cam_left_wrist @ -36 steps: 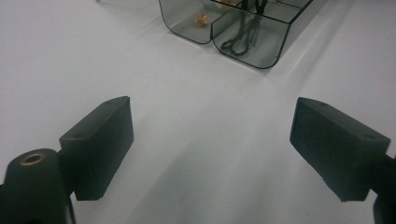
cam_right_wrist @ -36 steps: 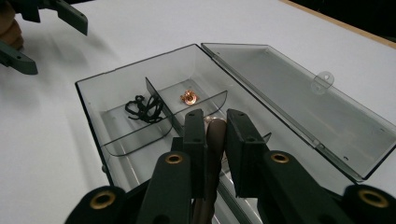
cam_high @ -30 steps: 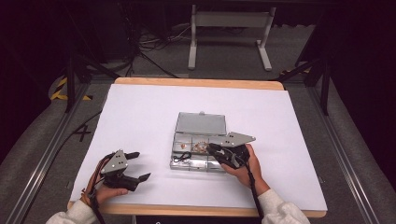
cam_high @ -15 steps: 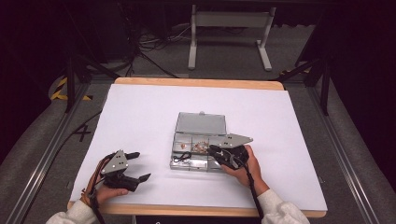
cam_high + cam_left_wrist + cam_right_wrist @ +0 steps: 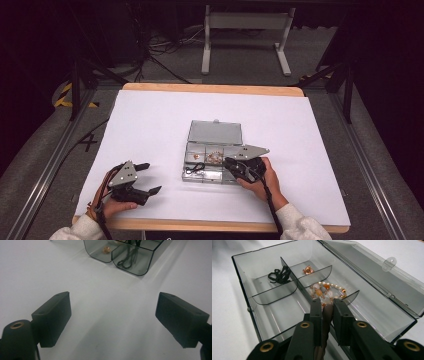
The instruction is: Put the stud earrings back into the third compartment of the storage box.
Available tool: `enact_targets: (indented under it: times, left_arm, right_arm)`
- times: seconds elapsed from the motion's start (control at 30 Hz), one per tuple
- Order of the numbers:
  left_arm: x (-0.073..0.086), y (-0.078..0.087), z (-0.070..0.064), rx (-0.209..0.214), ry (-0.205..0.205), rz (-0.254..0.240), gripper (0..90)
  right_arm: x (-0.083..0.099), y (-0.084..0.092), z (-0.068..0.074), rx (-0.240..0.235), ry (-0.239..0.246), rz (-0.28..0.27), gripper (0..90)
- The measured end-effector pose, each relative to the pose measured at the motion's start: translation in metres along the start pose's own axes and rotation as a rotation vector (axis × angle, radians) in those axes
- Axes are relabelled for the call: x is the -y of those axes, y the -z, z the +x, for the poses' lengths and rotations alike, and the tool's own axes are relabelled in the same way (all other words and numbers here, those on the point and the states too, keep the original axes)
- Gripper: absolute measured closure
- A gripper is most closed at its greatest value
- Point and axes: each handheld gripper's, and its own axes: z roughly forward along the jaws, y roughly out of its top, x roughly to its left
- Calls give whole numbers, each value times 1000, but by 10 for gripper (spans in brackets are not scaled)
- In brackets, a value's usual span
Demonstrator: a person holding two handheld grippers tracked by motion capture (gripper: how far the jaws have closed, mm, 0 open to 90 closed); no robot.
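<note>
The high view is lit from above onto the white table (image 5: 150,130), which glows bright and even while the floor and the room behind fall into deep dark, and the whole picture is soft and a little grainy. In the left gripper view the table surface reads as pale grey with soft, faint shadows, the near black jaws are slightly blurred, and the clear compartment box (image 5: 125,255) at the top edge throws a dim smear of shade and streaks of light. The right gripper view is crisper at mid-distance, with pale glare along the box's open lid (image 5: 372,272) and dividers, the jaws at the bottom out of focus and straight edges bowing toward the corners.
</note>
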Motion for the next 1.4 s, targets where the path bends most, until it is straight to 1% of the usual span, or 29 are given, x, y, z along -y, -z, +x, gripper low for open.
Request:
enact_targets:
  times: [0.13, 0.2, 0.6, 0.73, 0.9, 1.0, 1.13, 1.2, 1.3, 1.4]
  left_arm:
    - [0, 0, 0, 0, 0, 1, 141]
    - [0, 0, 0, 0, 1, 0, 141]
    - [0, 0, 0, 0, 1, 1, 132]
    - [0, -1, 0, -2, 3, 6, 130]
    - [0, 0, 0, -8, 3, 5, 129]
    - [0, 0, 0, -9, 4, 2, 130]
    - [1, 1, 0, -13, 12, -7, 128]
    - [0, 0, 0, -13, 17, -4, 128]
    - [0, 0, 1, -12, 16, -1, 128]
    - [0, 0, 2, -9, 19, -4, 128]
  right_arm:
    - [1, 0, 0, -1, -1, -1, 784]
    - [2, 0, -1, 0, -2, 7, 783]
    - [4, 0, -1, -7, -1, 1, 781]
    - [5, 0, -2, -14, -2, 10, 769]
    - [5, 0, -1, -1, 12, 28, 750]
    - [5, 1, -2, -3, 13, 29, 745]
    - [5, 1, -2, -9, 10, 36, 715]
    - [4, 1, -2, -16, 0, 36, 697]
    - [5, 2, -2, -20, -5, 34, 693]
    - [5, 3, -3, -27, -14, 34, 650]
